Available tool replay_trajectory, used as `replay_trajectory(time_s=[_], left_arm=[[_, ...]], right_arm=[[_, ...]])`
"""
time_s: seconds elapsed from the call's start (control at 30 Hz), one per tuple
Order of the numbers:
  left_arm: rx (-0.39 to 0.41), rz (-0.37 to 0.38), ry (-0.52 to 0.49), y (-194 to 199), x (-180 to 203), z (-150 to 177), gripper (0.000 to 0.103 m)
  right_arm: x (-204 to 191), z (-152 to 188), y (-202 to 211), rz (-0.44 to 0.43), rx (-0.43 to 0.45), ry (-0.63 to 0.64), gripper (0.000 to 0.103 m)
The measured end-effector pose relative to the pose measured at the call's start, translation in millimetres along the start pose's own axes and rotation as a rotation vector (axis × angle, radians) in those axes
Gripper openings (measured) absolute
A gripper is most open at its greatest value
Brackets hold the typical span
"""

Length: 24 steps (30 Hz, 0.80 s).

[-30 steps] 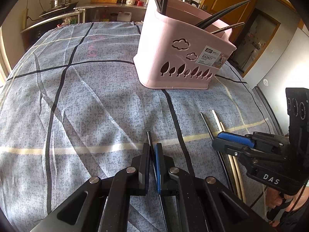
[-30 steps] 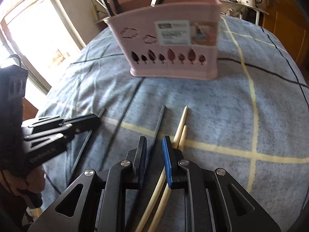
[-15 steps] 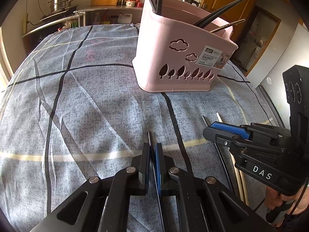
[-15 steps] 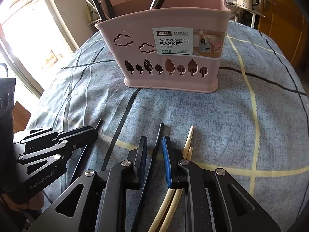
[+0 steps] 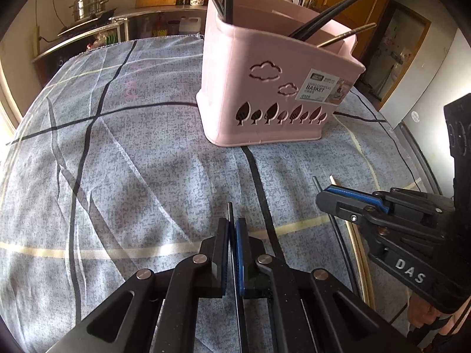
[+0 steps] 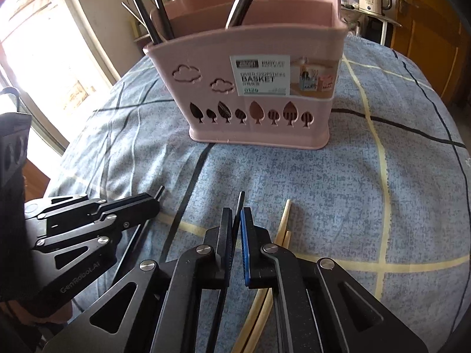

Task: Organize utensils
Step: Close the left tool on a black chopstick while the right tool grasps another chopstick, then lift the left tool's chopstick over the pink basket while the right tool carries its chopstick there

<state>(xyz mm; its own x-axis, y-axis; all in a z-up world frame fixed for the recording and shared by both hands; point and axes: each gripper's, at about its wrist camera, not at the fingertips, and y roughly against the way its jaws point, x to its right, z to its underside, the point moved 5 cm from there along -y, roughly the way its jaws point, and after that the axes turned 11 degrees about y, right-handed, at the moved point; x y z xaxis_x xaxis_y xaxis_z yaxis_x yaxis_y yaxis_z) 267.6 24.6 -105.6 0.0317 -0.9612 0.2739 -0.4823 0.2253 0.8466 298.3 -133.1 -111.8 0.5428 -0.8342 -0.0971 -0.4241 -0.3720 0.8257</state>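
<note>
Chopsticks, loose, for sorting into the pink basket [image 5: 265, 88].

Left wrist view: we hold the left gripper [image 5: 232, 235] clamped on one dark chopstick [image 5: 230, 210], its tip poking out past the fingertips and its long axis running along the fingers, pointed at the basket. We see the basket standing ahead and slightly right on the blue checked cloth [image 5: 132, 161], well apart, with several dark chopsticks already upright in it. The right gripper [image 5: 323, 198] shows at the right edge.

Right wrist view: we hold the right gripper [image 6: 237, 223] closed on a second dark chopstick [image 6: 240, 201], likewise aligned with the fingers and aimed at the basket [image 6: 265, 117] straight ahead. Two pale wooden chopsticks [image 6: 285, 220] lie on the cloth just beside it, right of the fingers, ungripped. We judge the right hand slightly nearer the basket.
</note>
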Motion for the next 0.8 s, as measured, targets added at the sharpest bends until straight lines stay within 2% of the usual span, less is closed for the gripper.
replay_trajectory(time_s=[0.13, 0.4, 0.57, 0.8], left_arm=[[0.028, 0.027, -0.002, 18.3, 4.9, -7.9, 0.004], [0.154, 0.072, -0.035, 86.5, 21.1, -40.0, 0.004], [0.232, 0.080, -0.071, 125.7, 33.8, -56.7, 0.004], [0.301, 0.089, -0.104, 159.0, 49.0, -71.5, 0.004]], right_arm=[[0.5, -9.0, 22.7, -0.010, 0.051, 0.003, 0.005], [0.3, -40.3, 81.5, -0.004, 0.192, 0.012, 0.005], [-2.7, -57.7, 118.6, 0.008, 0.290, 0.032, 0.004], [-6.0, -72.3, 159.8, 0.036, 0.389, 0.054, 0.004]])
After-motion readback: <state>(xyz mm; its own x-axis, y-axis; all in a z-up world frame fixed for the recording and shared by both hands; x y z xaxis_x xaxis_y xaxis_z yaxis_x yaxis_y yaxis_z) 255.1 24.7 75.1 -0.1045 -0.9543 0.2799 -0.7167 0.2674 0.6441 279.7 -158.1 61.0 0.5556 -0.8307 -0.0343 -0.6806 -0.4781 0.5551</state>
